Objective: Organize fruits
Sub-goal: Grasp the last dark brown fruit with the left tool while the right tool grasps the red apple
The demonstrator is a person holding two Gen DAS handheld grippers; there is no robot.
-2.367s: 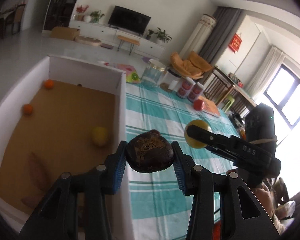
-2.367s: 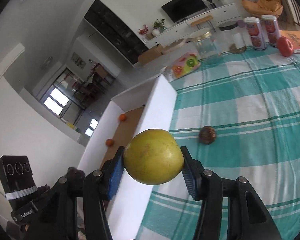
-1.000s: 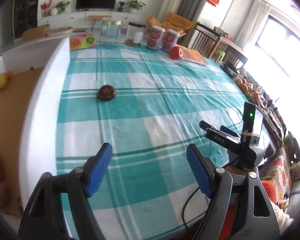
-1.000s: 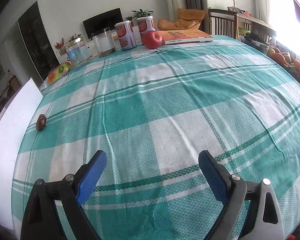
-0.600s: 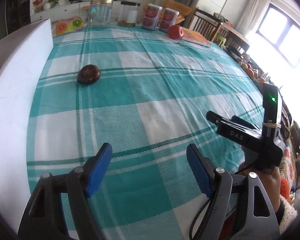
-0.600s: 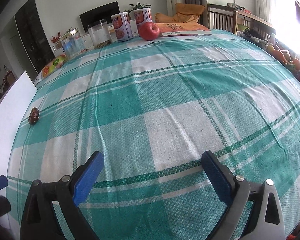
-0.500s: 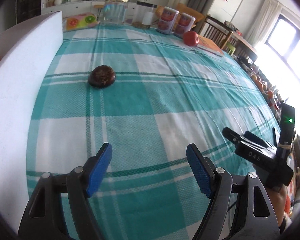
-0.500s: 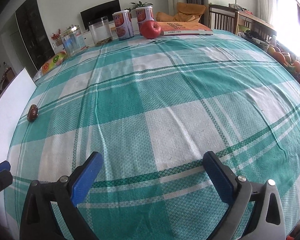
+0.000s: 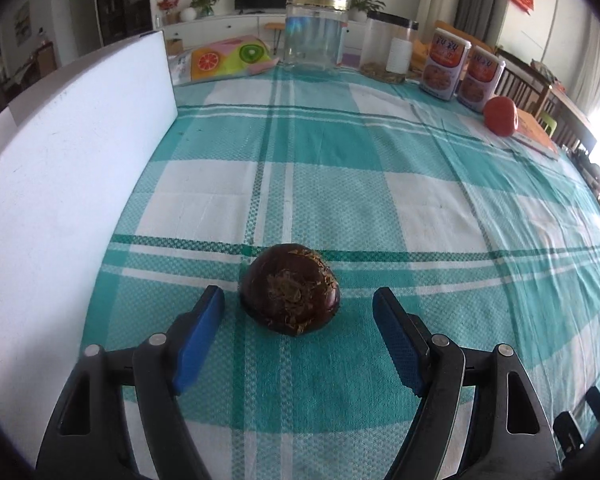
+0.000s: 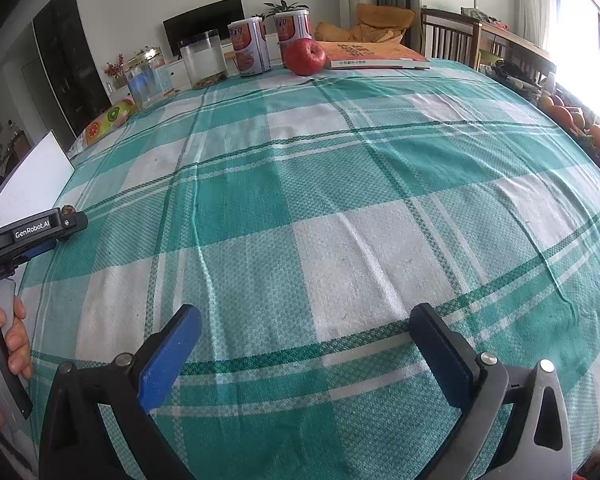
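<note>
Fruits left on the bench: dark brown round fruit (image 9: 290, 294) at 12 o'clock of the left gripper (image 9: 298, 338), sitting on the checked cloth (image 9: 340, 184) between the wide-open jaws, nothing gripped, pads not touching it. White box wall (image 9: 72, 184) at 9 o'clock, just beside. Fruit looks like a firm, light shell with flaky dry patches, probably slightly slick and prone to roll; best taken across its widest middle, gentle squeeze. Red apple (image 10: 305, 57) far at 12 o'clock in right view, next to an orange book (image 10: 374, 56), cover text unreadable. Two cans (image 10: 249, 53) beside it, labels too blurry. Right gripper (image 10: 306, 354) hovers over bare cloth, jaws spread wide and empty. "GenRobot.AI" readable on the left gripper body at 9 o'clock.
</note>
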